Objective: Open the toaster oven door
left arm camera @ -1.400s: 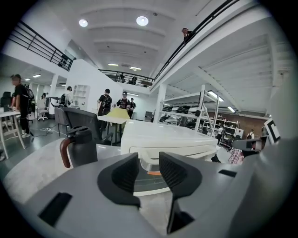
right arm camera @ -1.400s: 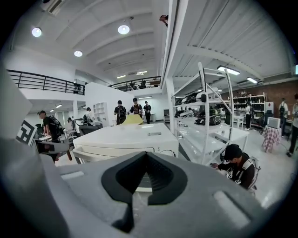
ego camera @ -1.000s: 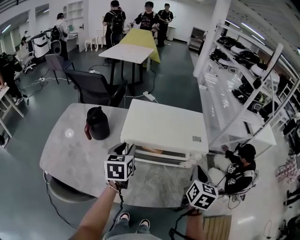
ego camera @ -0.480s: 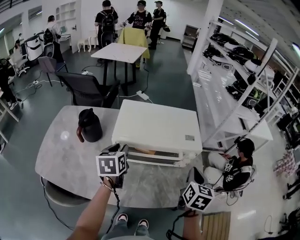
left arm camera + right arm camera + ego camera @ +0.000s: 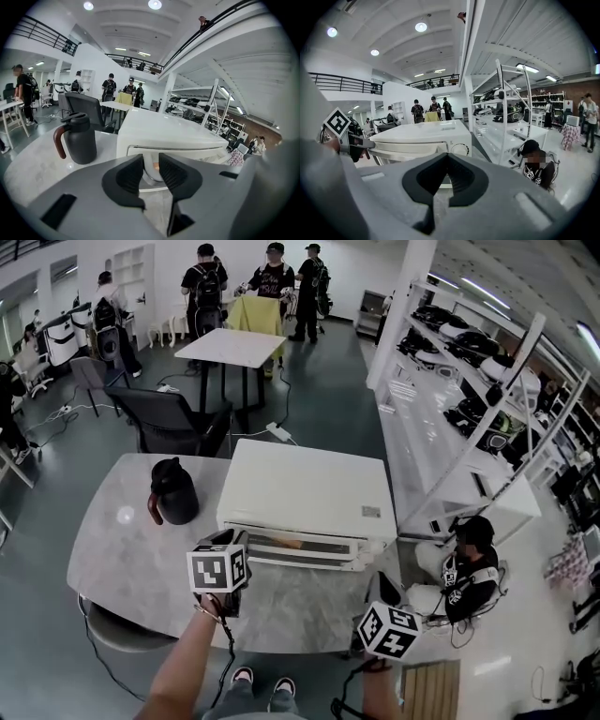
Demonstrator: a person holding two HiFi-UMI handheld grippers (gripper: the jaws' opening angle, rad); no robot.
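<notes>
The white toaster oven [image 5: 305, 493] stands on the grey table [image 5: 131, 554], its door and long handle [image 5: 300, 559] facing me. Something orange shows behind the door glass. My left gripper [image 5: 236, 538] is at the oven's front left corner. In the left gripper view its jaws [image 5: 151, 169] are closing, with a narrow gap still between the pads. A white part of the oven front [image 5: 152, 186] shows in that gap, and I see no pad pressing on it. My right gripper [image 5: 386, 613] hangs low at the table's front right, away from the oven [image 5: 422, 136]; its jaws [image 5: 447, 159] are shut on nothing.
A dark jug [image 5: 173, 491] with a reddish handle stands on the table left of the oven. A person [image 5: 469, 563] sits on the floor to the right by white shelving [image 5: 450, 427]. Behind are a chair [image 5: 169, 423], another table [image 5: 230, 348] and several standing people.
The head view has drifted a little. The left gripper stays at the oven's front left corner and the right gripper stays low at the table's front; the door looks the same.
</notes>
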